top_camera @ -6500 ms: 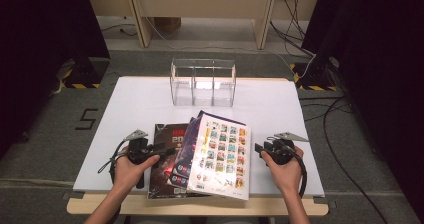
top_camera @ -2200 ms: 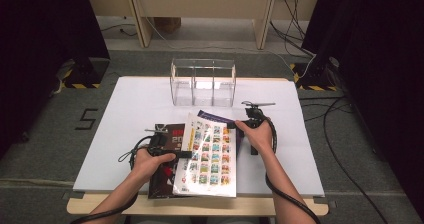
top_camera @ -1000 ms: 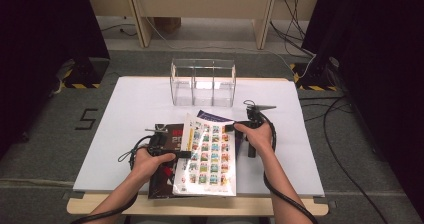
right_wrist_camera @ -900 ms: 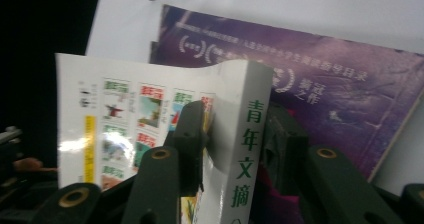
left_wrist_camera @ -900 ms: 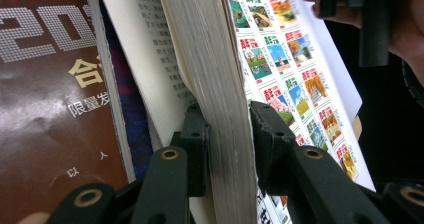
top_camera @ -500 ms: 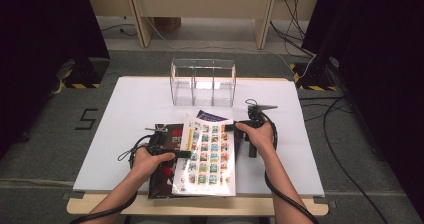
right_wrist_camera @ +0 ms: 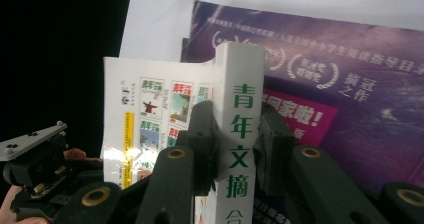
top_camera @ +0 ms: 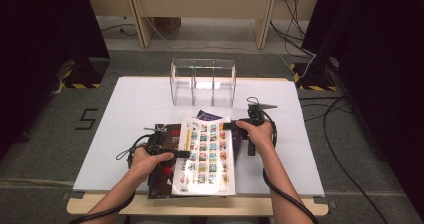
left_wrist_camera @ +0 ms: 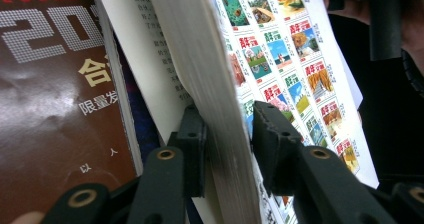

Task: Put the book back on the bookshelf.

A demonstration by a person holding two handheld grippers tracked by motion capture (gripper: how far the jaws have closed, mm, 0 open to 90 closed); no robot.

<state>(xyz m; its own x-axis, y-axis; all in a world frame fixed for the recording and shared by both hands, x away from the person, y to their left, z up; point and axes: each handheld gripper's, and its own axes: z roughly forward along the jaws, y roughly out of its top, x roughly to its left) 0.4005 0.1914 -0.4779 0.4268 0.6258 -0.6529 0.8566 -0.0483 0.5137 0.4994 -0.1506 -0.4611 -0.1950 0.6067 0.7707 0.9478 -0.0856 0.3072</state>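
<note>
So the thick white book (top_camera: 205, 156) with the grid of little pictures on its cover has gone from lying slanted on the pile a few seconds back to being squared up and caught from both sides, its left edge tipped up a bit. The right gripper (top_camera: 234, 126) came across from the right edge of the bench (top_camera: 130, 99) to the book's far end, and its fingers (right_wrist_camera: 200, 134) have just been closing; in the right gripper view they sit on either side of the spine with the green characters, looks clamped on it to me. The left gripper (top_camera: 186, 154) has the page edge between its fingers (left_wrist_camera: 192, 134), which just opened a touch; the left finger is against the paper, but there's a sliver of gap at the right one, so I'd call that loose rather than gripping. My guess is the lift toward the clear rack (top_camera: 202, 82) at the back is next, with the right hand carrying. The book's long axis runs front to back on the bench, top end pointing at the rack, and it rests on the dark red magazine (top_camera: 162, 159) and the purple one (right_wrist_camera: 350, 79), near the front edge.
</note>
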